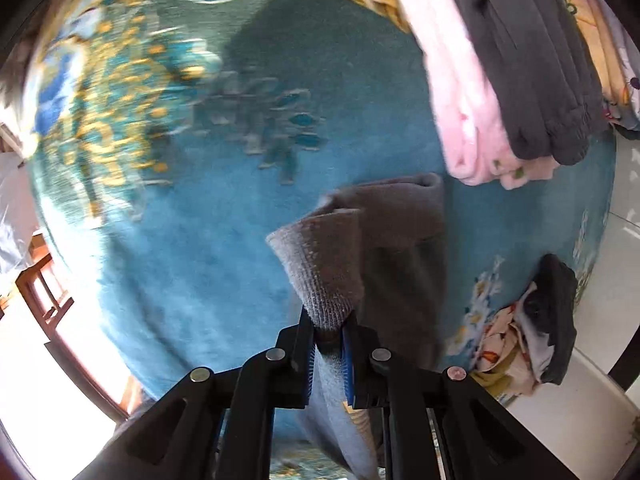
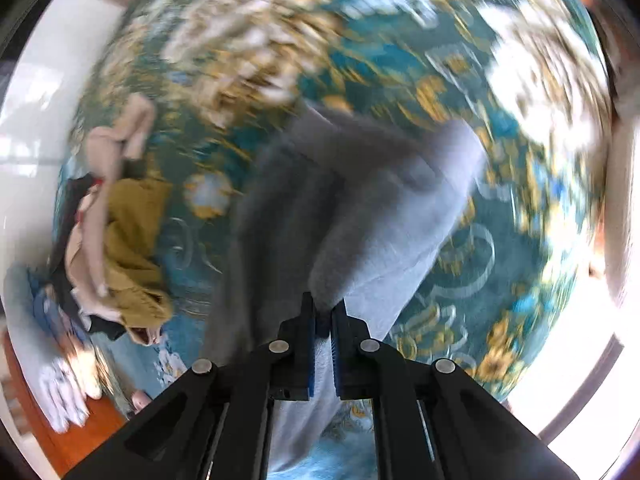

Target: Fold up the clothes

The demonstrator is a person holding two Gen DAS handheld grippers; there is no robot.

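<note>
Nearest the left wrist camera, the left gripper point(image 1: 329, 330) is clamped on a ribbed cuff of the grey garment point(image 1: 380, 240), which hangs in folds from its blue-padded jaws above the teal floral rug point(image 1: 180, 260). The right gripper point(image 2: 323, 320) likewise pinches a bunched edge of the grey garment point(image 2: 340, 208), its paler lining draping down over the rug point(image 2: 460, 280); this view is badly motion-blurred. Farther out, a loose heap of mixed clothes point(image 1: 532, 328) lies at the rug's edge, with a mustard piece point(image 2: 136, 240) among it in the right view. Beyond, a folded stack of pink fleece point(image 1: 452, 92) and dark grey clothing point(image 1: 520, 60) rests on the rug. No writing or label can be read anywhere.
</note>
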